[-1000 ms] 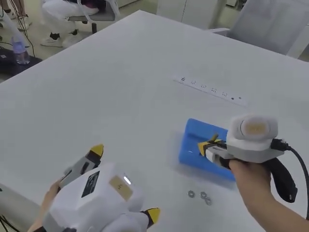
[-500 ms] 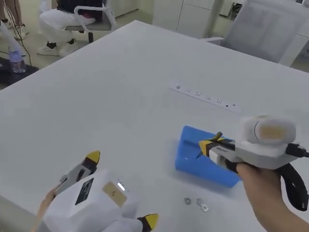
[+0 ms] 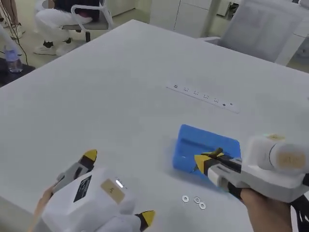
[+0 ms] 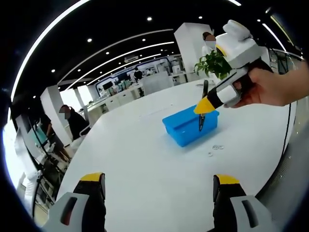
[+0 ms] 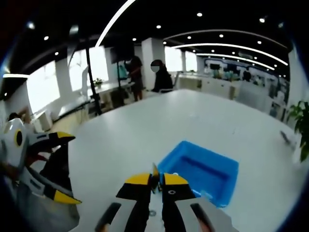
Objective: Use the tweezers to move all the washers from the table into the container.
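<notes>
Right hand-held gripper (image 3: 203, 160) with tweezers (image 4: 201, 122) above container (image 3: 186, 144)

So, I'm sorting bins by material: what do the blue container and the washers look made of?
Blue container: likely plastic, even matte blue, rounded moulded rim. Washers: probably metal, small silvery rings glinting on the table; too small to be sure.

matt white table (image 3: 120, 96), smooth blue plastic container (image 3: 189, 153), small shiny metal washers (image 3: 196, 199)
</notes>
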{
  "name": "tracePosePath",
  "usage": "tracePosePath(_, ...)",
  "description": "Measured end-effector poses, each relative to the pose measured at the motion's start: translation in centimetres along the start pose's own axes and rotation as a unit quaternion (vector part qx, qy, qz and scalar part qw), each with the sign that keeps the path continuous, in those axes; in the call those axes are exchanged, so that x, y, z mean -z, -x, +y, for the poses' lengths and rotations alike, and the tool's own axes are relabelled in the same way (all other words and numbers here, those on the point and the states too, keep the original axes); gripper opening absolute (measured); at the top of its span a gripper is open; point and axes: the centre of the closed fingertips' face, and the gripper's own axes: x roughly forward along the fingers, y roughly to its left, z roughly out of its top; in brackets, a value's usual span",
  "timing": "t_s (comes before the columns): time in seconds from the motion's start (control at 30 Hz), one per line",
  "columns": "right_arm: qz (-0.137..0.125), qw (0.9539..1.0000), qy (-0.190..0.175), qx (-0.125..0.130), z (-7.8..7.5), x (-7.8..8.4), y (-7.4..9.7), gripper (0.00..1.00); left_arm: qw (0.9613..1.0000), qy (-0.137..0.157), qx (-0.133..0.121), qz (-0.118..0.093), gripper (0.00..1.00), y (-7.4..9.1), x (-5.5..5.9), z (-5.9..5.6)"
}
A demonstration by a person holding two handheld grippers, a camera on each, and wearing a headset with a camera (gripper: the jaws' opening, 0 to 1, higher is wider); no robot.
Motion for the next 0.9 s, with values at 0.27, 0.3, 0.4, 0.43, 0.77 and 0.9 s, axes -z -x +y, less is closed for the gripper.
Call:
tracePosePath(0.27, 0.031, 0.9993, -0.021, 0.006, -0.4, 3.0, -0.3, 0.04, 1.0000, 0.000, 0.001, 0.002, 0.94, 0.0, 0.0, 0.0)
tracePosePath(0.3, 0.033, 0.9992, -0.024, 0.006, -0.5, 3.2, -0.4, 0.04, 1.0000, -0.001, 0.001, 0.002, 0.94, 0.0, 0.0, 0.0)
tracePosePath(0.4, 0.042, 0.9987, -0.029, 0.004, -0.6, 4.0, -1.0, 0.04, 1.0000, -0.003, 0.000, 0.005, 0.94, 0.0, 0.1, 0.0)
tracePosePath(0.43, 0.045, 0.9986, -0.028, 0.005, -0.6, 4.3, -1.1, 0.04, 1.0000, -0.003, 0.000, 0.005, 0.94, 0.0, 0.1, 0.0)
tracePosePath(0.77, 0.045, 0.9982, -0.038, 0.005, -0.1, 4.5, -1.4, 0.05, 1.0000, -0.005, -0.001, 0.007, 0.94, -0.1, 0.2, 0.0)
tracePosePath(0.9, 0.048, 0.9981, -0.039, 0.006, -0.1, 4.7, -1.6, 0.04, 0.9999, -0.006, 0.000, 0.009, 0.94, -0.1, 0.3, 0.0)
